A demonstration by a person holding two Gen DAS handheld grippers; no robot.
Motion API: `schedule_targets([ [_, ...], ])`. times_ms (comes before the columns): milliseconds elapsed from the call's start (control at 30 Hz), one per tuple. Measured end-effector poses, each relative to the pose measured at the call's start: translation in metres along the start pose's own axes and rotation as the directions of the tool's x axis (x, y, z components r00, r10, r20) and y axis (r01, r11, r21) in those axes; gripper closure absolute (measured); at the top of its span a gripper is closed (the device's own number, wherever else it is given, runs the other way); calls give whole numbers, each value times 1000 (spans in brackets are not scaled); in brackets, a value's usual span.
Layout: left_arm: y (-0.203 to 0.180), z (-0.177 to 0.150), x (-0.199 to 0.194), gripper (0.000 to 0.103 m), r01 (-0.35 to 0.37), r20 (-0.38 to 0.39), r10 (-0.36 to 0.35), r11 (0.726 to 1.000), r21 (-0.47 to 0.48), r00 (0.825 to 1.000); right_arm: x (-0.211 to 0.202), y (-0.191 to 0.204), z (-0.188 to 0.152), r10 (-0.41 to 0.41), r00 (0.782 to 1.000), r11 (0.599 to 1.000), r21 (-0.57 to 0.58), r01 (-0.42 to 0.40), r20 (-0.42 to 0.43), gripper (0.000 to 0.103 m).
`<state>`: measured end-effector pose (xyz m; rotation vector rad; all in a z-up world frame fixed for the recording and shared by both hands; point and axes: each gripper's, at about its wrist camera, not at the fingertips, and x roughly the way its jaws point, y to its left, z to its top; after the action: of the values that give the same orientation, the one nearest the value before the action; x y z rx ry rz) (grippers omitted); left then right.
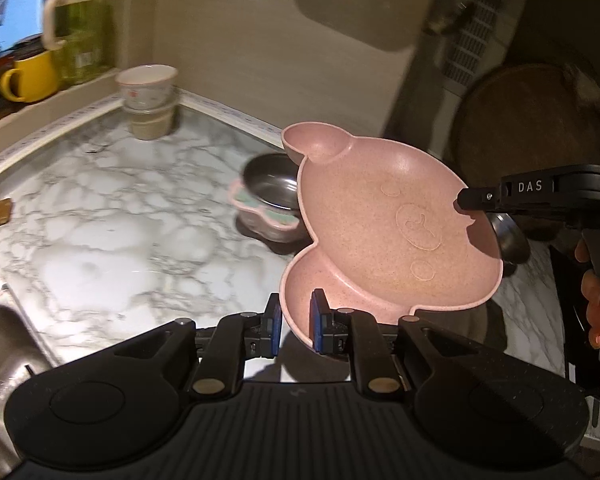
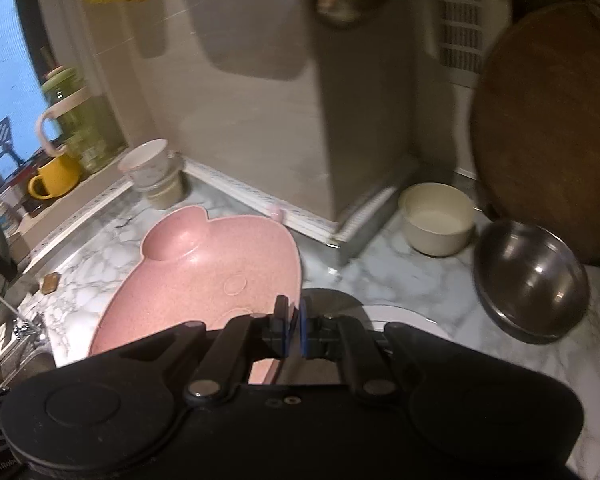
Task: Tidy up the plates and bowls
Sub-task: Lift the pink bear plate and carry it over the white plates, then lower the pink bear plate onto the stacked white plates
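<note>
Pink bear plate [image 1: 384,232]: light, stiff, rim-gripped; left claw [image 1: 296,328] clamps an ear lobe, right claw [image 2: 293,330] clamps the opposite rim.

Two wrist cams, both angled down over the marble surface [image 1: 120,216], close in.
Left cam looks from sink side twd back corner; right cam from further right. Shared: pink plate [image 1: 380,232], stacked cups [image 2: 156,176], window ledge.
</note>
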<state>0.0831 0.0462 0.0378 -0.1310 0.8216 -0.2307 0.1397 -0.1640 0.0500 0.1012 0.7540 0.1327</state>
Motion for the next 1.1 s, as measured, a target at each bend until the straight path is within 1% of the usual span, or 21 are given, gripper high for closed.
schedule_targets([
  [133, -26, -5, 18, 90, 7, -16, -7, 1000, 23, 1000, -1, -27, -3, -26, 1000, 999, 20, 26, -10, 97],
  [267, -46, -14, 35, 89, 17, -43, -15, 1000, 25, 999, 4, -51, -8, -41, 999, 999, 29, 42, -29, 97],
  [467, -66, -26, 55, 90, -3, -61, 6, 999, 39, 998, 16, -75, -20, -57, 996, 998, 28, 59, -67, 97],
  [800, -72, -38, 83, 89, -29, -87, 32, 999, 39, 996, 42, -95, -33, -51, 991, 998, 21, 54, -121, 97],
  [1100, -74, -42, 95, 89, -48, -93, 51, 998, 43, 994, 58, -100, -37, -49, 987, 999, 13, 52, -150, 97],
])
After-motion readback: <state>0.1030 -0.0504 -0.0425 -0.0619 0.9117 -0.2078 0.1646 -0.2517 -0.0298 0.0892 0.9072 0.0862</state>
